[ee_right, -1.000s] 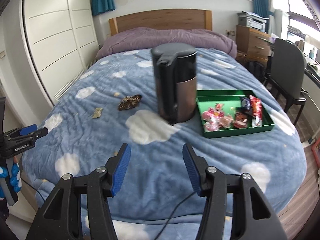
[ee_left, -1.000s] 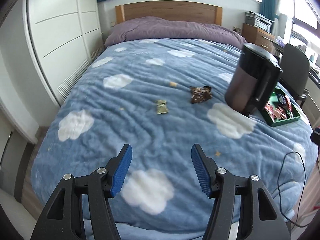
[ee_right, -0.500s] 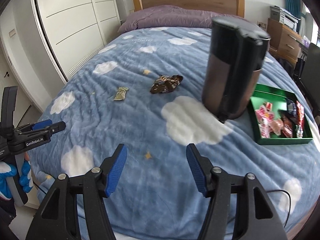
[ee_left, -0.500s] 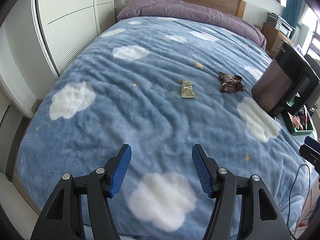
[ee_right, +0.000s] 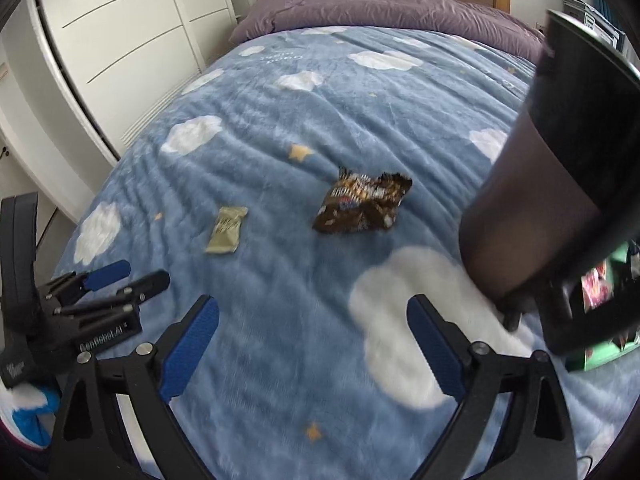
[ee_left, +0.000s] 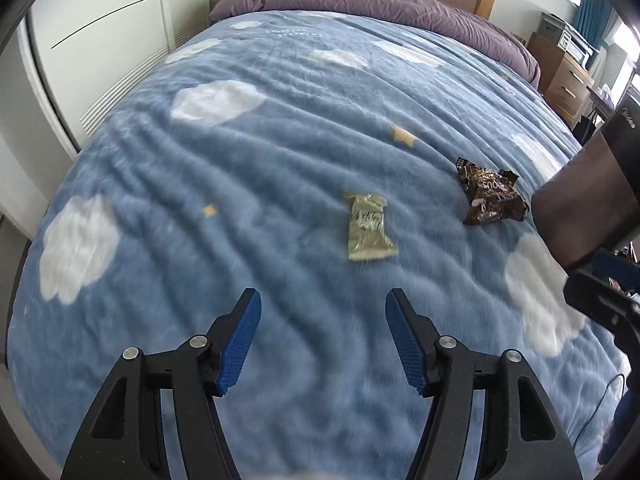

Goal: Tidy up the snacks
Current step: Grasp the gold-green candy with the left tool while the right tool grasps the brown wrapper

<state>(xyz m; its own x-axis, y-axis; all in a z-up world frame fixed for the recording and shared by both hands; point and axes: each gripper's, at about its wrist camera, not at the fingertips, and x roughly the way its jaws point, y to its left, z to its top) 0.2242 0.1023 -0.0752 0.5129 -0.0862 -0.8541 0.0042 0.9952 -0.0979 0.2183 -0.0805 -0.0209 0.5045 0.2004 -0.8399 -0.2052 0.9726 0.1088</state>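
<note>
Snacks, gold pkt (ee_left: 369, 227) & brown pkt (ee_right: 362, 203), lie ahead of both spread, empty hand-held grippers.

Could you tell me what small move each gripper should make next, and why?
Probably lower the left gripper onto the green packet and the right gripper onto the brown wrapper: both stand open and empty, and both snacks lie loose on the blanket.

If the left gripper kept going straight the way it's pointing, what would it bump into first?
Probably the blanket. The left gripper aims down at bare fabric just short of the gold wrapper, nothing between its open jaws. Depth is hard to judge.
</note>
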